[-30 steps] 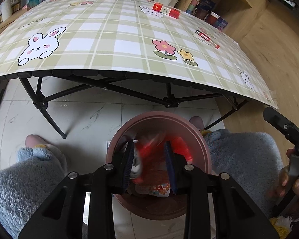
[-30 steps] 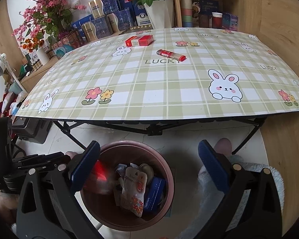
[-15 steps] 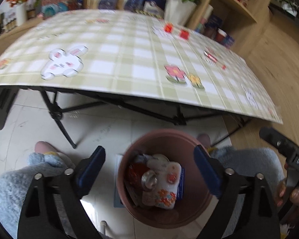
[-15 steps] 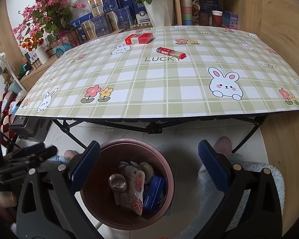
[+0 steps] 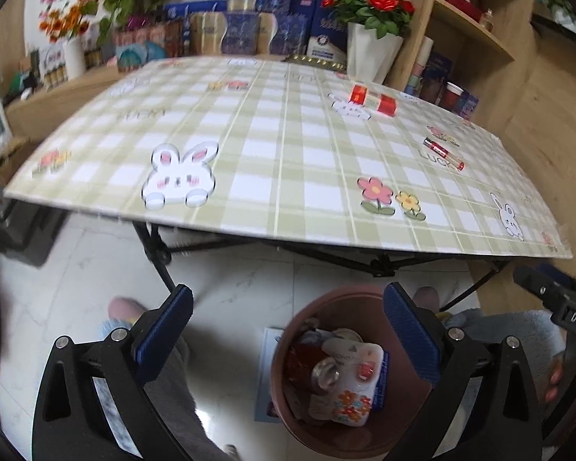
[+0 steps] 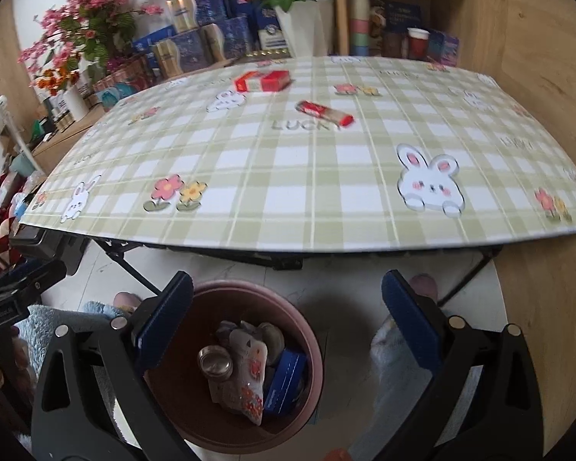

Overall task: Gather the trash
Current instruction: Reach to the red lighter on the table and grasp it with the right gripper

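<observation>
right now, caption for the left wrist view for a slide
Open left gripper above a pink bin of collected trash; red box and wrapper remain on the table.

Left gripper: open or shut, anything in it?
Open and empty. The left gripper has just been opening; its pads stand wide apart with only floor and the bin showing between them.

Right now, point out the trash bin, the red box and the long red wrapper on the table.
trash bin (image 6: 314,349): right wrist view, on its pink rim.
red box (image 6: 264,80): right wrist view, on its top face.
long red wrapper (image 6: 324,113): right wrist view, at mid-length.
</observation>
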`<state>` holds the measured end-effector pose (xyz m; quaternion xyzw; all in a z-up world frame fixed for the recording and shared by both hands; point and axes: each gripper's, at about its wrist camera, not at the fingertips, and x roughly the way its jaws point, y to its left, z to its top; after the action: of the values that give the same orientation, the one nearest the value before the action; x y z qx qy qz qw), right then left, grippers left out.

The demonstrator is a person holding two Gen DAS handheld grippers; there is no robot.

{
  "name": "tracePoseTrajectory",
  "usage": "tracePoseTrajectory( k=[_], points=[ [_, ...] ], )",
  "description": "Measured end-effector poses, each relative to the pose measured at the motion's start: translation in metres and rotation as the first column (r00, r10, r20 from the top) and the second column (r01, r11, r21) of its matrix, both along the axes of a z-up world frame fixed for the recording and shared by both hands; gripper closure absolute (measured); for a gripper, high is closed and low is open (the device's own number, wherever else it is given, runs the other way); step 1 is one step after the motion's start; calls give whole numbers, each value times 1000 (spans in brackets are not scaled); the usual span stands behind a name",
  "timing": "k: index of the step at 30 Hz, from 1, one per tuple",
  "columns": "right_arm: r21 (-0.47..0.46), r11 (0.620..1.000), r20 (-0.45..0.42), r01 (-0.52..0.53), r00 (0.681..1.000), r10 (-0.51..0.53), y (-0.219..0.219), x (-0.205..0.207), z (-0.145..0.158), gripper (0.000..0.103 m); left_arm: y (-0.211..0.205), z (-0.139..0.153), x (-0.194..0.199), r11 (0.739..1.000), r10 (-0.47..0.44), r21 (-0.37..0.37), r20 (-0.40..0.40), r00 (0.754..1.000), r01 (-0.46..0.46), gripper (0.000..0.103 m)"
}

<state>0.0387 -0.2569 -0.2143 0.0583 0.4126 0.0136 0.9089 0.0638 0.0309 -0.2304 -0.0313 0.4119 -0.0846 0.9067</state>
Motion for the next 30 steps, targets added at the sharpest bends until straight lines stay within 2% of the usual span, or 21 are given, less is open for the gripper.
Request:
tracePoseTrajectory(
  k=[2, 4, 14, 18, 23, 25, 26, 30],
  points=[
    [-6, 999, 5, -32, 999, 32, -1, 6, 3, 6, -4, 7, 5, 999, -17, 40, 21, 1000, 16, 6],
    [-19, 998, 10, -52, 999, 53, -3, 12, 5, 6, -5, 13, 11, 999, -27, 48, 31, 999, 26, 6],
    [-36, 988, -47, -149, 988, 147, -34, 69, 12, 6, -17, 38, 61, 1000, -29, 3, 20, 999, 29, 6],
    [-167, 967, -56, -194, 981, 188, -40, 101, 18, 6, -27, 47, 88, 1000, -28, 10, 20, 999, 28, 6],
    [-161, 962, -28, -221, 975, 220, -58, 145, 17, 7, -44, 54, 127, 998, -55, 14, 20, 998, 55, 6],
    [-136, 961, -38, -239, 971, 236, -63, 165, 13, 14, -55, 55, 146, 996, -83, 31, 14, 996, 83, 6],
    [-127, 958, -49, -257, 966, 252, -66, 179, 9, 23, -61, 55, 155, 995, -98, 38, 13, 995, 97, 6],
    [-115, 951, -87, -285, 957, 276, -70, 215, -5, 31, -81, 52, 192, 987, -152, 47, -9, 988, 153, 6]
  ],
)
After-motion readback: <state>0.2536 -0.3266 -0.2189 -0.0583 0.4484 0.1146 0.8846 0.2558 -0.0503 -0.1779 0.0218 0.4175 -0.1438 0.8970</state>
